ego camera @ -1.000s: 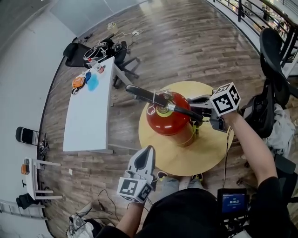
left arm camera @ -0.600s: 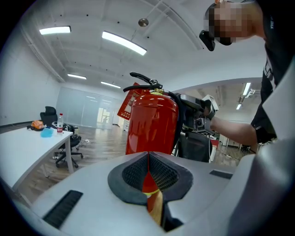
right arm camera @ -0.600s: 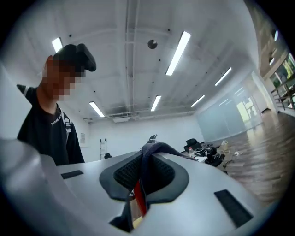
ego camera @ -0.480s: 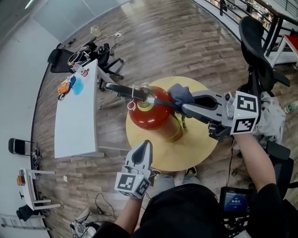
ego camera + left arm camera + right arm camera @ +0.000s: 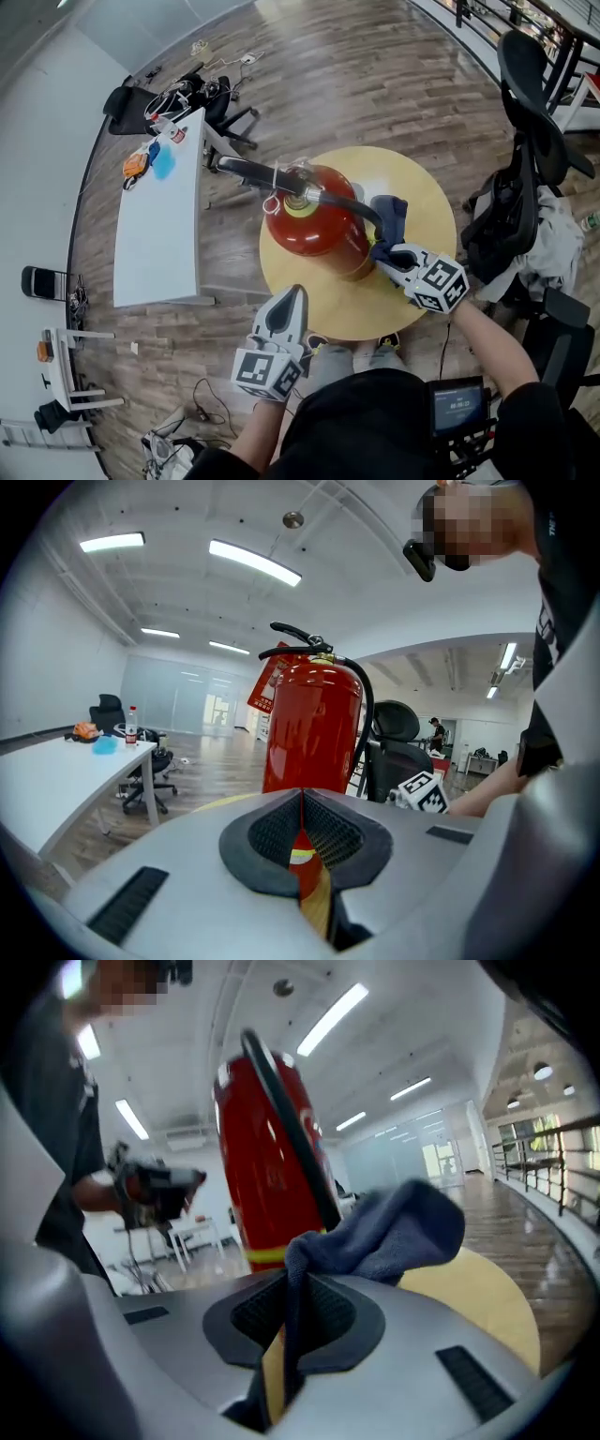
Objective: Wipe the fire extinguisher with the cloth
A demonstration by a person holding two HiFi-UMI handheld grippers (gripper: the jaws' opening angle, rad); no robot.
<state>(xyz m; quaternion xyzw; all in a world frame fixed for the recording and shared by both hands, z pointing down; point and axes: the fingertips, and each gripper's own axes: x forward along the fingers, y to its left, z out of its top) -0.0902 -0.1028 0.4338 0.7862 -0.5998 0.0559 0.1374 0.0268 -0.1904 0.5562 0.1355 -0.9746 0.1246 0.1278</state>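
Right gripper view shows the right gripper (image 5: 289,1302) clamped on one dark blue cloth (image 5: 398,1227), which bunches just beside the black hose of the single red fire extinguisher (image 5: 267,1147) — upright on the round yellow bench (image 5: 427,202). The left gripper (image 5: 302,817) has its jaws pressed together, empty — apart from the cylinder. No label is legible.

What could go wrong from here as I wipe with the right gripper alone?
The fire extinguisher stands upright and unbraced on the round table; the left gripper is shut, empty and apart from it, so a sideways push might tip it.
The cloth sits beside the black hose and could snag on it.
The right gripper pinches only a thin fold of cloth, which may slip out.
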